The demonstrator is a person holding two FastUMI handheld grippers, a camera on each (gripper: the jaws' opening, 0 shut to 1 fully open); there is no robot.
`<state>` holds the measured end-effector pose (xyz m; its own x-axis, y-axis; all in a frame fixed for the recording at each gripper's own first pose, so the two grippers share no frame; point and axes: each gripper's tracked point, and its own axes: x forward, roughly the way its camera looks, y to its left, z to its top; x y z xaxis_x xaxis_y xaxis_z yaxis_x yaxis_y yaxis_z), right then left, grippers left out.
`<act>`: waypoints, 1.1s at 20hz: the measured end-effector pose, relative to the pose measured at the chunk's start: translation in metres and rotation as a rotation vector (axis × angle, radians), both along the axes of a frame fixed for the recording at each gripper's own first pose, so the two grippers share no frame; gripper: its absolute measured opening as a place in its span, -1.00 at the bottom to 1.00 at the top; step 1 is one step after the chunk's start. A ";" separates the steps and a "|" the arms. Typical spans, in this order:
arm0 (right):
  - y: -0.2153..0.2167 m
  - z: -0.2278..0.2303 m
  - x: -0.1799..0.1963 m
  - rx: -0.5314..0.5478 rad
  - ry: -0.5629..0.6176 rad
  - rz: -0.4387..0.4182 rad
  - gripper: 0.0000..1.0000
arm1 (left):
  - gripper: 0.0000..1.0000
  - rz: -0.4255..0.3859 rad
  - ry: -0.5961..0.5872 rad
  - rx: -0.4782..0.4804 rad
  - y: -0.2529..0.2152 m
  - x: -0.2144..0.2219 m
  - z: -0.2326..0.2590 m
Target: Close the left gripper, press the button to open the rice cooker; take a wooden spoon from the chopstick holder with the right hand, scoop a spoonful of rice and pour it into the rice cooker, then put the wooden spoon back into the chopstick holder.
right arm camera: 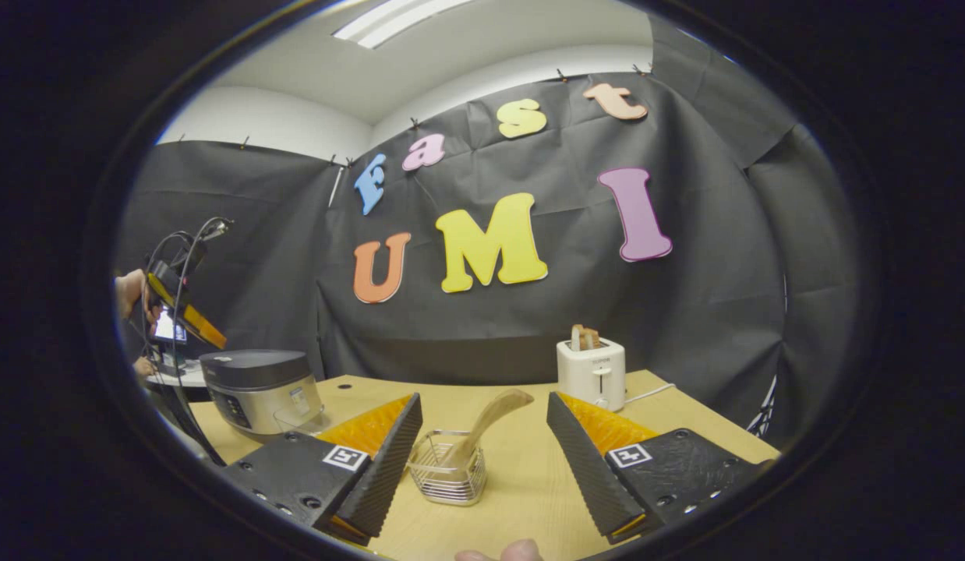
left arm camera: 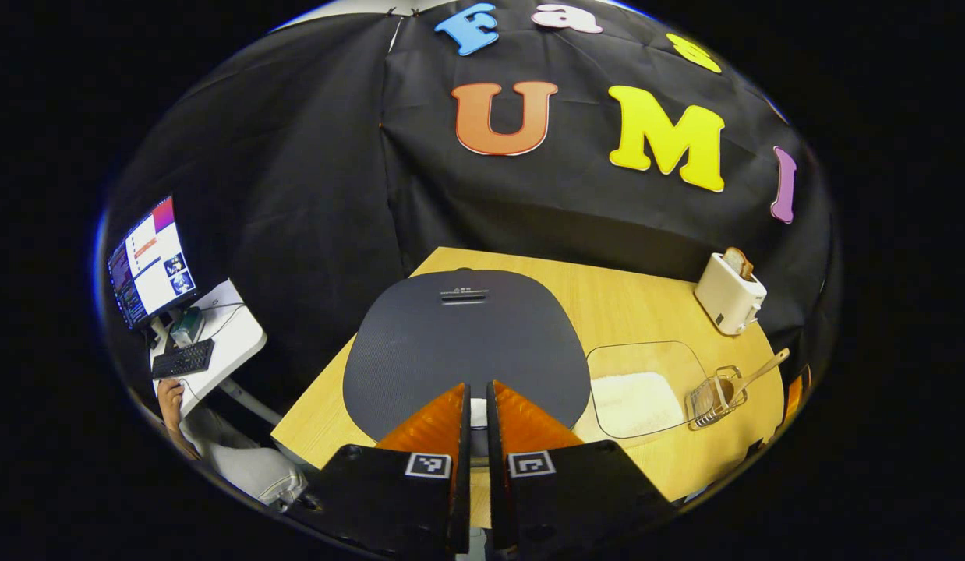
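Over the table in the left gripper view, your left gripper hangs with fingers nearly together above one dark rice cooker, lid down. At four o'clock sit one rice tray, one chopstick holder with one wooden spoon, and one toaster at two. Right gripper view: your right gripper gapes wide around the holder; the cooker stands at nine o'clock.

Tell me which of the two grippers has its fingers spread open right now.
The right gripper: its fingers stand wide apart, framing the wire chopstick holder and wooden spoon. The left gripper, above the rice cooker lid, has fingers nearly together.
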<state>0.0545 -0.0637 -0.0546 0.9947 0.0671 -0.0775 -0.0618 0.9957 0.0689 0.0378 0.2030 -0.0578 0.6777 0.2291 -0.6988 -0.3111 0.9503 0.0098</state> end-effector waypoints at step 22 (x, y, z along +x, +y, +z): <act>-0.003 -0.001 0.002 0.096 0.002 0.001 0.83 | -0.92 -0.044 -0.175 0.260 0.009 0.031 0.075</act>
<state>0.0568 -0.0668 -0.0554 0.9945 0.0756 -0.0726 -0.0629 0.9844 0.1645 0.0689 0.2120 0.0171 0.7956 0.3526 -0.4927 -0.2885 0.9356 0.2037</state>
